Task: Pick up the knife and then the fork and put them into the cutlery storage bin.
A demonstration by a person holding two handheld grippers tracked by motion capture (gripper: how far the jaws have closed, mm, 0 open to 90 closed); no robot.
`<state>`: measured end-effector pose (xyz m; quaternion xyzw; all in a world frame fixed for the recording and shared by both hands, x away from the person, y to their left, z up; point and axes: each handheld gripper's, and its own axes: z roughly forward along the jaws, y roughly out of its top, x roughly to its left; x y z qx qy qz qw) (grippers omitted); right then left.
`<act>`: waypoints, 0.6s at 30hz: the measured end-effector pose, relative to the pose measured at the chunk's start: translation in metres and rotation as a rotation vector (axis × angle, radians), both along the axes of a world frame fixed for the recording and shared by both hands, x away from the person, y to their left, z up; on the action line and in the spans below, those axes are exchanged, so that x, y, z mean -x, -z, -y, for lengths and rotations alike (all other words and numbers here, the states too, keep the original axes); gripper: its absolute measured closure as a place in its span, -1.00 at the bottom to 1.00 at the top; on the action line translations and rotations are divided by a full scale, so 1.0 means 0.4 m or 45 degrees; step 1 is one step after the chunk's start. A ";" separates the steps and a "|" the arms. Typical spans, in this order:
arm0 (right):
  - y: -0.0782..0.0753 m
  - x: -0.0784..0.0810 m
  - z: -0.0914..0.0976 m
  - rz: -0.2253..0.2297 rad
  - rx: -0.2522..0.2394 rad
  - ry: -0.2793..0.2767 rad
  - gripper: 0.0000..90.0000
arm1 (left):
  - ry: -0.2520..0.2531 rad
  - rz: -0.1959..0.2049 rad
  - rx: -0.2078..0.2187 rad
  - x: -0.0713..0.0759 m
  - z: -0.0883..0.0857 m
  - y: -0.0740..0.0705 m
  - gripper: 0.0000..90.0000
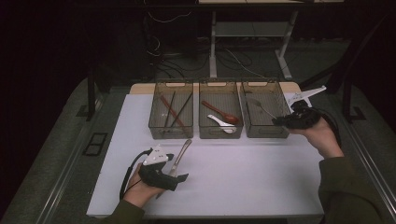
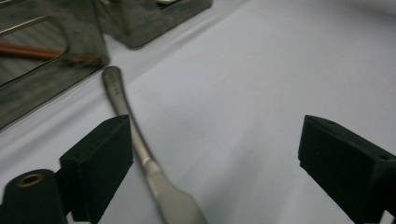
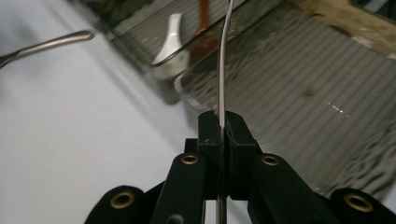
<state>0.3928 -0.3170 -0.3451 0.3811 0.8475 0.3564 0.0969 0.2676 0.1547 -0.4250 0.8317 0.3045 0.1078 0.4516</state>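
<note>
A metal table knife lies on the white table between my left gripper and the bins. My left gripper stands open low over it; in the left gripper view the knife runs past the left jaw, inside the wide gap of the gripper. My right gripper is shut on the handle of a thin metal fork that reaches into the right bin. In the right gripper view the fork's shaft rises edge-on from the closed gripper.
Three clear bins stand in a row at the back. The left bin holds chopsticks. The middle bin holds a red spoon and a white spoon. Bare white table spreads in front.
</note>
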 end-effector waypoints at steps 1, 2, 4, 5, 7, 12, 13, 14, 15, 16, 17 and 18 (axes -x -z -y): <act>0.000 -0.010 0.004 -0.005 0.002 0.017 0.91 | -0.011 0.003 0.004 0.001 -0.005 0.000 -0.83; 0.000 -0.020 0.007 -0.005 0.007 0.035 0.91 | -0.016 0.000 0.003 0.002 -0.009 0.001 -0.87; 0.001 -0.039 0.012 -0.008 0.025 0.071 0.91 | -0.021 -0.002 0.005 0.003 -0.010 0.005 -0.93; 0.002 -0.048 0.014 -0.008 0.031 0.089 0.91 | -0.020 -0.001 0.003 0.002 -0.011 0.006 -0.97; 0.007 -0.067 0.019 -0.010 0.041 0.120 0.91 | -0.020 0.005 -0.001 0.003 -0.011 0.006 -0.99; 0.024 -0.106 0.025 -0.035 0.071 0.186 0.91 | -0.019 0.008 0.006 0.003 -0.013 0.006 -0.99; 0.028 -0.112 0.024 -0.044 0.079 0.197 0.91 | -0.017 0.008 0.005 0.003 -0.014 0.006 -0.99; 0.033 -0.117 0.025 -0.046 0.086 0.202 0.91 | -0.016 0.008 0.004 0.003 -0.014 0.006 -0.99; 0.037 -0.122 0.026 -0.053 0.086 0.206 0.91 | -0.016 0.009 0.001 0.004 -0.015 0.006 -0.99; 0.041 -0.125 0.026 -0.063 0.081 0.208 0.91 | -0.018 0.012 0.006 0.004 -0.015 0.005 -0.99; 0.046 -0.129 0.027 -0.066 0.084 0.208 0.91 | -0.016 0.013 0.008 0.004 -0.016 0.005 -0.99; 0.051 -0.132 0.026 -0.070 0.093 0.214 0.91 | -0.016 0.013 0.010 0.004 -0.016 0.005 -0.98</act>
